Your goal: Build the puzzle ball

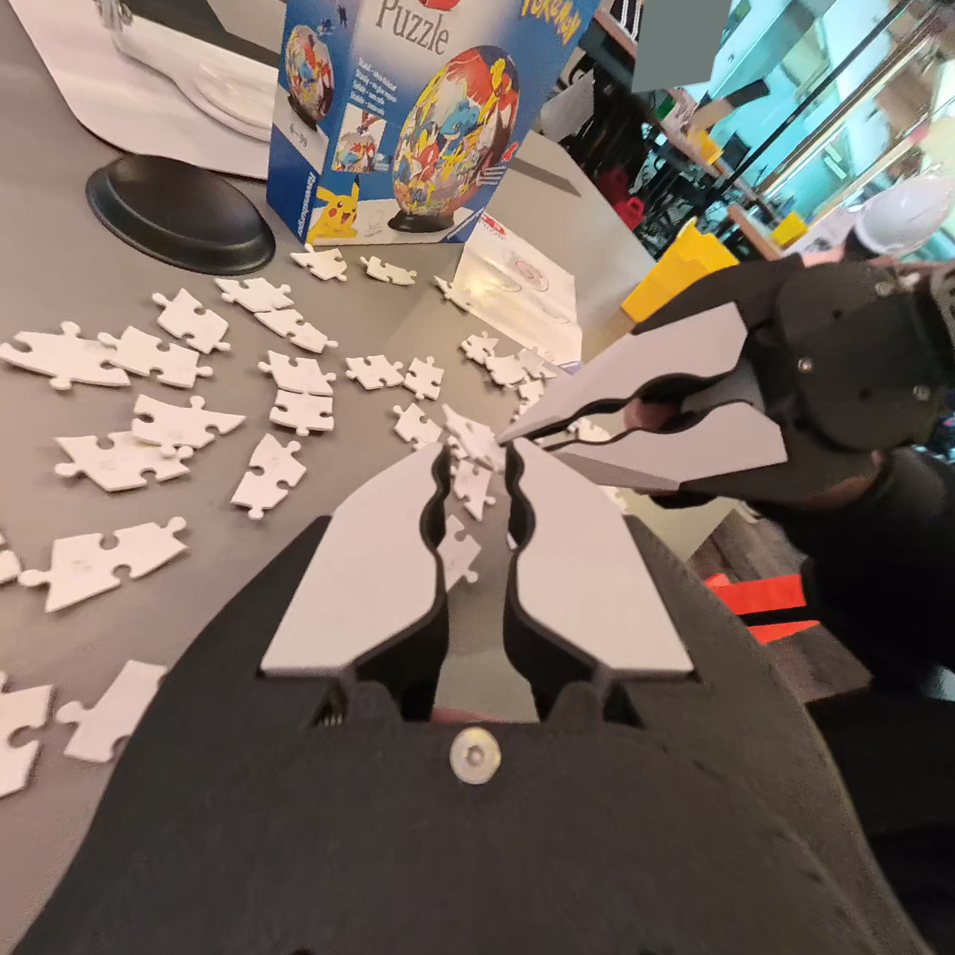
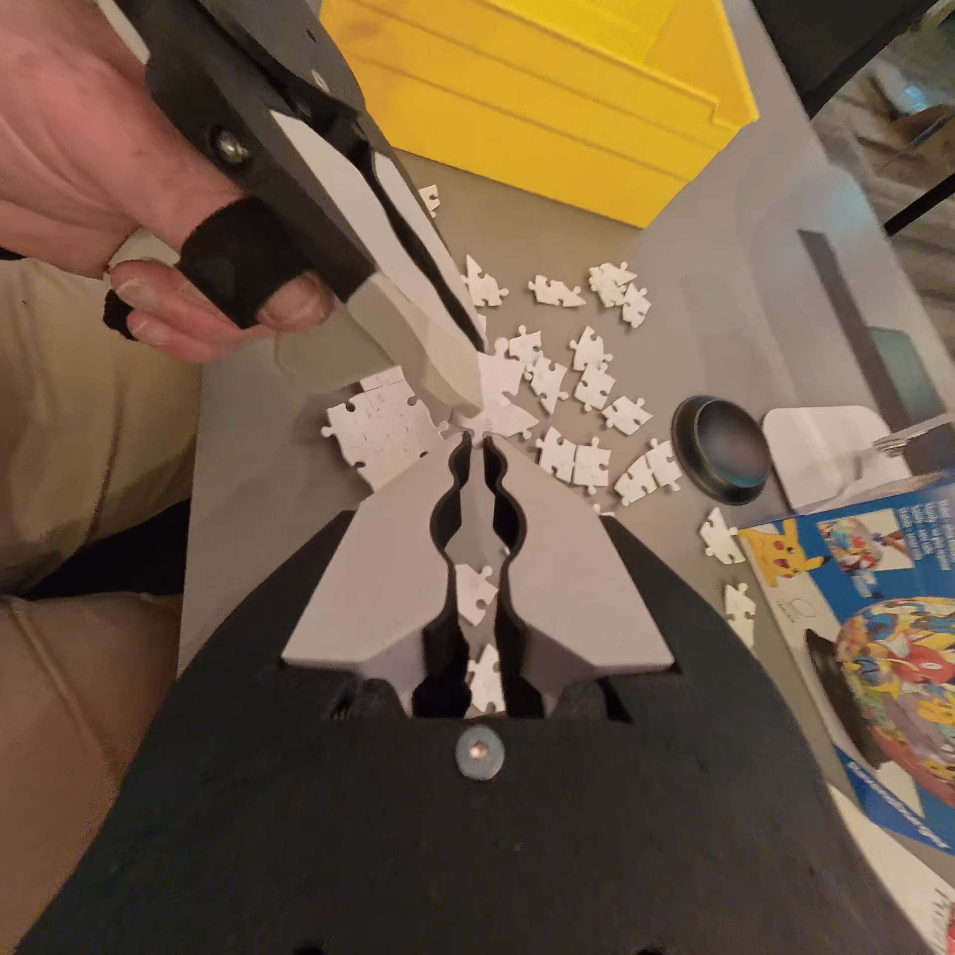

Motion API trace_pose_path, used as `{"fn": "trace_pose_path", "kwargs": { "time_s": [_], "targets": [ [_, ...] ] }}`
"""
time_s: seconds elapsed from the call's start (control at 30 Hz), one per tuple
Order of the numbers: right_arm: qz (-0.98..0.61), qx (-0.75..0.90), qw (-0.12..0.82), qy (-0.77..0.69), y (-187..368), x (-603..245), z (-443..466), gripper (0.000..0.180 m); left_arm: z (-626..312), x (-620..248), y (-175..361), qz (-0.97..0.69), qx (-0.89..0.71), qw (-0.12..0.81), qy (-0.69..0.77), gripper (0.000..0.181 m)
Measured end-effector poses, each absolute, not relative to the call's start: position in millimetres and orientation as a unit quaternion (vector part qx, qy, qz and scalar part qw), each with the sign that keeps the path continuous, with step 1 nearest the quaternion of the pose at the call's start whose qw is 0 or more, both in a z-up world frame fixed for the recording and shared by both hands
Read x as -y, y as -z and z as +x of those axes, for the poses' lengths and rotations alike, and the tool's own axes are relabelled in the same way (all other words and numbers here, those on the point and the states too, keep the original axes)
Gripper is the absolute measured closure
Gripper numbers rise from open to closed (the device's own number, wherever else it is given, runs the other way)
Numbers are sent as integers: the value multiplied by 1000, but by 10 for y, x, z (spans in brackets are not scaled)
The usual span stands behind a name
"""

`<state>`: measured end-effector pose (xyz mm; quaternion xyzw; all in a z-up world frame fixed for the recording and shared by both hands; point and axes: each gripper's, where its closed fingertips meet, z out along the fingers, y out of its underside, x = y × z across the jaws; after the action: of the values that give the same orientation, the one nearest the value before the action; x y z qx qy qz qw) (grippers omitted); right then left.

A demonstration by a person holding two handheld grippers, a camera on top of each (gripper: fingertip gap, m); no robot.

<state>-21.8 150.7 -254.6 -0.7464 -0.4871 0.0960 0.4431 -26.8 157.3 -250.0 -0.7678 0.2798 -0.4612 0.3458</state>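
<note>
Several white, face-down puzzle pieces (image 1: 170, 356) lie scattered on the grey table (image 1: 330, 522). My left gripper (image 1: 476, 455) has its fingers closed around a small tilted white puzzle piece (image 1: 473, 436) held just above the table. My right gripper (image 1: 504, 440) comes in from the right, its tips pinched on the edge of the same cluster. In the right wrist view my right gripper (image 2: 476, 439) is nearly shut on a white piece (image 2: 491, 419), and the left gripper (image 2: 473, 400) meets it from the upper left. A joined patch of pieces (image 2: 382, 424) lies beside them.
The blue puzzle box (image 1: 413, 129) stands at the back, with the black round ball stand (image 1: 175, 217) to its left. A clear bag with a leaflet (image 1: 517, 289) lies to the box's right. A yellow bin (image 2: 542, 103) is at the table's edge. A person's hand (image 2: 103, 181) holds the left gripper. Left and right tips are no more than a few centimetres apart.
</note>
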Motion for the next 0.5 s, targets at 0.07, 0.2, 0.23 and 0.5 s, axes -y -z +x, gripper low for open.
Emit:
{"fn": "trace_pose_path", "kwargs": {
  "time_s": [0.07, 0.2, 0.23, 0.5],
  "targets": [
    [-738, 491, 456, -71, 2521, -1526, -232, 176, -232, -1554, 2473, -762, -273, 340, 479, 171],
    [-727, 501, 464, -67, 2493, -1508, -252, 173, -234, -1556, 2428, -758, -279, 336, 485, 178],
    [-724, 502, 467, -80, 2434, -1496, -249, 171, -247, -1562, 2427, -759, -290, 335, 477, 178],
    [-710, 533, 427, -172, 2167, -1451, -287, 170, -286, -1366, 2391, -719, -506, 292, 377, 178]
  ]
}}
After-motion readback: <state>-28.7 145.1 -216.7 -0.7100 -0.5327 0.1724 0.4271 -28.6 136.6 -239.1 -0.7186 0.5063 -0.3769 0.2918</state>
